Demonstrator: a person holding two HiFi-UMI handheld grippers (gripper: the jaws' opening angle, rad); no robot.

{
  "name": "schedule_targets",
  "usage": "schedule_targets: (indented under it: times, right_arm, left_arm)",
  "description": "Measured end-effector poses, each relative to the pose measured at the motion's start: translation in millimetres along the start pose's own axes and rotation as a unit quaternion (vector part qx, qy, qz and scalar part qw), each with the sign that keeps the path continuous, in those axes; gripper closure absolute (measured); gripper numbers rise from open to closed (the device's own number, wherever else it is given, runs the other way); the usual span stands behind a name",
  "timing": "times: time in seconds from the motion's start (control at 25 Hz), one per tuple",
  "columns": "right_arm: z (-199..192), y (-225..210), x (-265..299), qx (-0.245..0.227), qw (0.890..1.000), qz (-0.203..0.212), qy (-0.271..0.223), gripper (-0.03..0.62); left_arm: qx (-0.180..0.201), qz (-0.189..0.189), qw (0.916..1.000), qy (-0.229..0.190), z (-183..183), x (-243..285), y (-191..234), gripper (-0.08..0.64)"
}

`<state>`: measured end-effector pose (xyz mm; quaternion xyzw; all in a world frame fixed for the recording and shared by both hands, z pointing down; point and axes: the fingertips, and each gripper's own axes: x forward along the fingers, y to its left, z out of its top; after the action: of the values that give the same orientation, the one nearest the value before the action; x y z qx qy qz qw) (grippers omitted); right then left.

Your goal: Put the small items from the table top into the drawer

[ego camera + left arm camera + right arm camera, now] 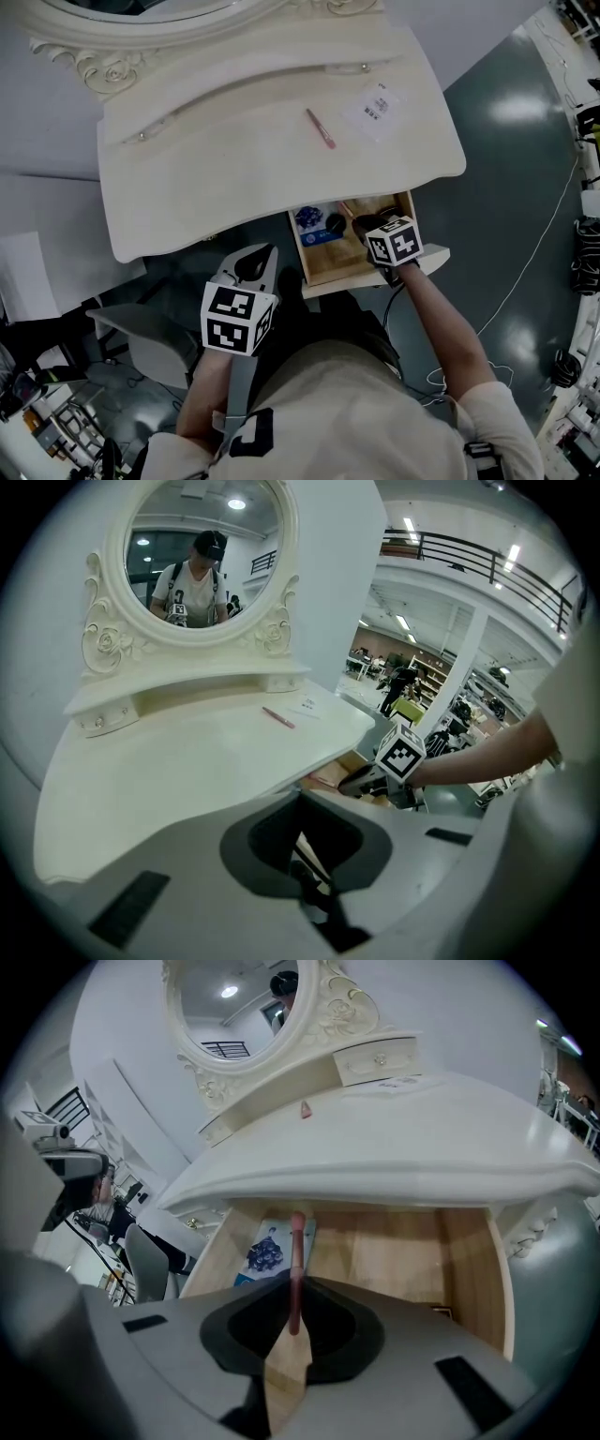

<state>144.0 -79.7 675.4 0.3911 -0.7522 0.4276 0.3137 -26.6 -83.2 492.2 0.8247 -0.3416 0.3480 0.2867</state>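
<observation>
My right gripper [366,226] hangs over the open wooden drawer [405,211], shut on a thin pink stick [296,1265] that points forward into the drawer [469,1260]. A blue-printed card [268,1247] lies at the drawer's left side, and the same card [309,219] shows in the head view. On the white table top [234,159] lie another pink stick [321,128] and a small clear packet [376,106]. My left gripper [251,263] is shut and empty, below the table's front edge, left of the drawer. From the left gripper [302,847] view, that pink stick [278,718] and packet [310,705] show far ahead.
An oval mirror [202,550] in a carved white frame stands at the back of the table. A small dark object [335,225] lies in the drawer next to the card. A grey chair [150,342] stands at my left. Cables [525,272] trail over the dark floor at right.
</observation>
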Motion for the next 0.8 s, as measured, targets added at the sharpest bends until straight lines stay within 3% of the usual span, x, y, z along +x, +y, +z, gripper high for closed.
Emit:
schedule_targets:
  times: [0.8]
  right_arm:
    - [-6,-24,20,0.017,1.000,0.005,0.019,0.537]
  left_arm:
    - [-0.024,0.013,0.9996,0.011,2,15,4,0.508]
